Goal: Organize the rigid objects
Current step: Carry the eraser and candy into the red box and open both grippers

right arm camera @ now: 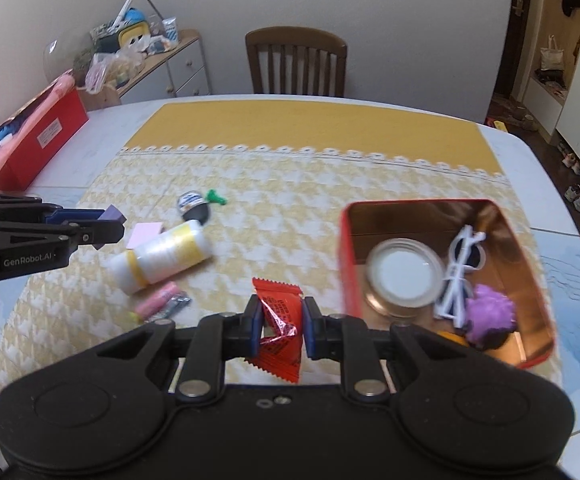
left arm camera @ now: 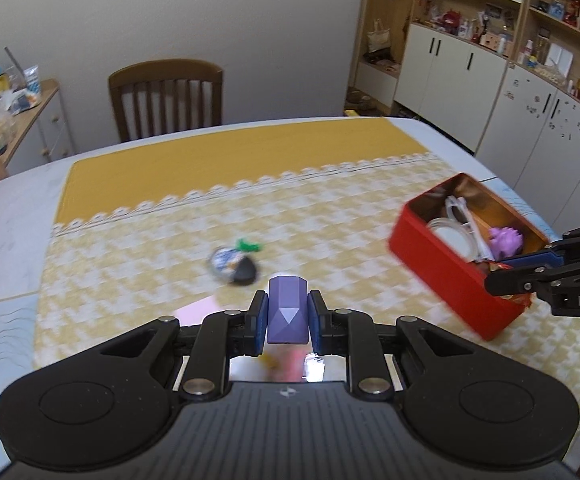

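Note:
My left gripper (left arm camera: pixel 287 312) is shut on a purple faceted block (left arm camera: pixel 286 312), held above the yellow checked cloth; it shows at the left of the right wrist view (right arm camera: pixel 109 222). My right gripper (right arm camera: pixel 279 320) is shut on a red snack packet (right arm camera: pixel 279 320), just left of the open red tin (right arm camera: pixel 344 240). The tin (left arm camera: pixel 430 260) holds a jar lid (right arm camera: pixel 406 272), white sunglasses (right arm camera: pixel 464 264) and a purple toy (right arm camera: pixel 490 312). On the cloth lie a white and yellow bottle (right arm camera: pixel 165 256), a pink pad (right arm camera: pixel 143 234), a pink tube (right arm camera: pixel 157 300), a small dark bottle (right arm camera: pixel 193 206) and a green piece (right arm camera: pixel 215 198).
A wooden chair (right arm camera: pixel 296 62) stands at the table's far edge. A red box (right arm camera: pixel 41 140) with pink things sits at the table's left. A cluttered side cabinet (right arm camera: pixel 161 64) is at the back left, and shelves and cupboards (left arm camera: pixel 490 60) at the right.

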